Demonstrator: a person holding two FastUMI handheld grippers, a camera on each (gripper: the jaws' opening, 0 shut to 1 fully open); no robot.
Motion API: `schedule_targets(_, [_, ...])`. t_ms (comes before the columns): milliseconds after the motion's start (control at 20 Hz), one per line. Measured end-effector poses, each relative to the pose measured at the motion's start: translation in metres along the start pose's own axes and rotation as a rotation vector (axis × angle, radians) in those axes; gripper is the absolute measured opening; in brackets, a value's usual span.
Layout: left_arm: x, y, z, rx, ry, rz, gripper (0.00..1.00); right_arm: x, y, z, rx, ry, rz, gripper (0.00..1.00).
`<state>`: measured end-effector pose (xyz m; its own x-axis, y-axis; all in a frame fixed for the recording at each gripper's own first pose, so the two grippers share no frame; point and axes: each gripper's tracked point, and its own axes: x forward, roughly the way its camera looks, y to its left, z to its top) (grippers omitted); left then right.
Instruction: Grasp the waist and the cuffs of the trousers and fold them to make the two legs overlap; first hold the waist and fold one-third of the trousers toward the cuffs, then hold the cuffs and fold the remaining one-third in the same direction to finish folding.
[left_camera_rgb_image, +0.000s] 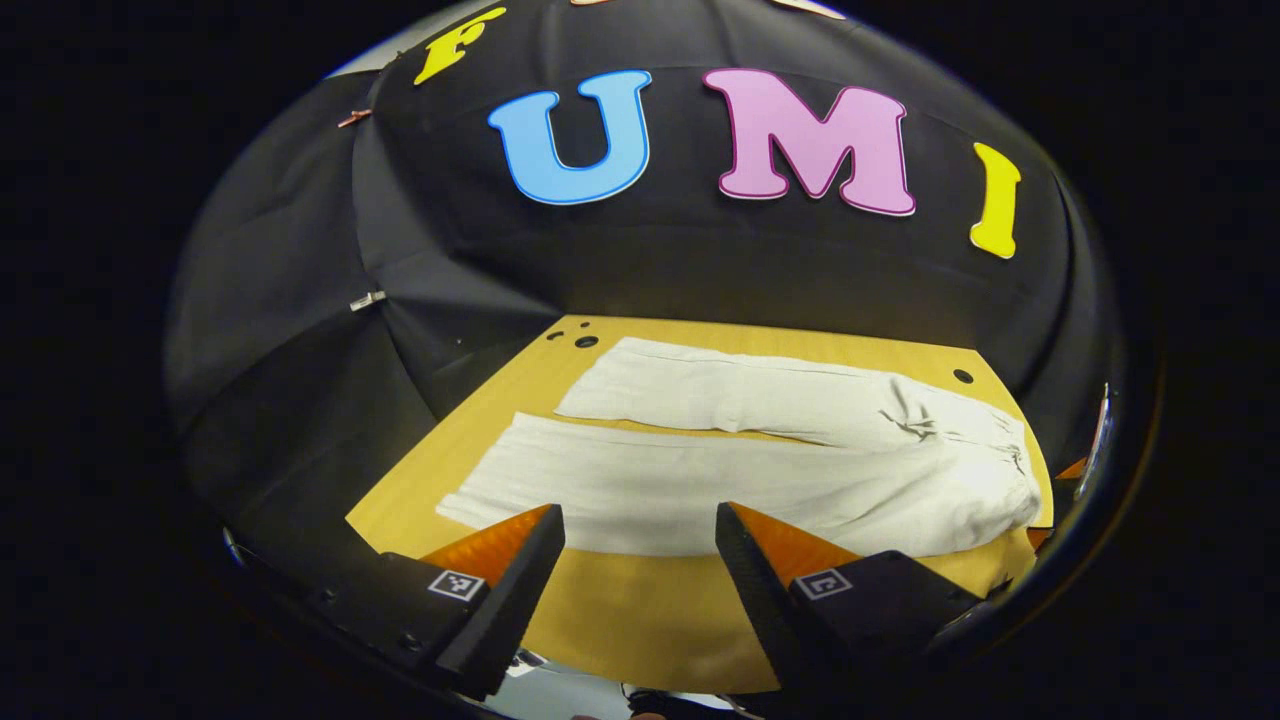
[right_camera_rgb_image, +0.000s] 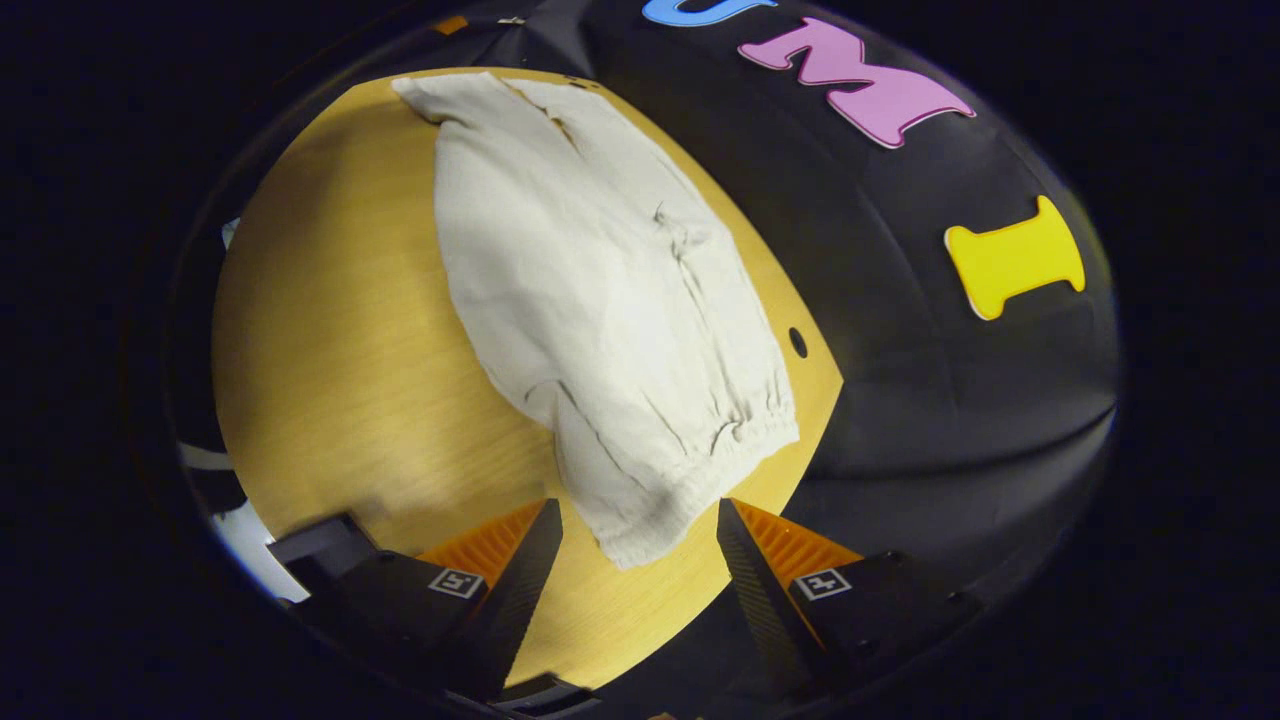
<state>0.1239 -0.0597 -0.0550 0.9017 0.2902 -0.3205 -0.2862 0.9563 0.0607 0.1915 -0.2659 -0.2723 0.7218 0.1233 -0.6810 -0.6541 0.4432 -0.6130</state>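
Ahead of the left tool (left_camera_rgb_image: 640, 530), pale trousers (left_camera_rgb_image: 740, 450) lie flat on the wooden table (left_camera_rgb_image: 640, 610), both legs spread apart side by side, cuffs to the tool's left and waist to its right. This tool is wide open and holds nothing. The right tool (right_camera_rgb_image: 640, 530) is also wide open, with the gathered waist (right_camera_rgb_image: 690, 470) reaching between its fingers, ungripped.

A: Trousers (left_camera_rgb_image: 760, 460), centre frame: pale woven cloth, matt, lightly creased (gathered and puckered at the waistband).
B: Table (right_camera_rgb_image: 340, 380), left of frame: smooth wood-grain top with a soft sheen. Booth wall (left_camera_rgb_image: 400, 300) is matt black cloth.
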Motion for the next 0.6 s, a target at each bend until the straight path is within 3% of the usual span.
schedule_targets(200, [0.004,-0.005,0.007,0.043,0.006,0.014,0.98,0.020,-0.004,-0.027,-0.058,0.055,0.010,0.96])
schedule_targets(600, [0.006,0.003,-0.006,0.003,0.048,0.034,0.98,0.042,-0.006,-0.009,-0.208,0.039,-0.016,0.92])
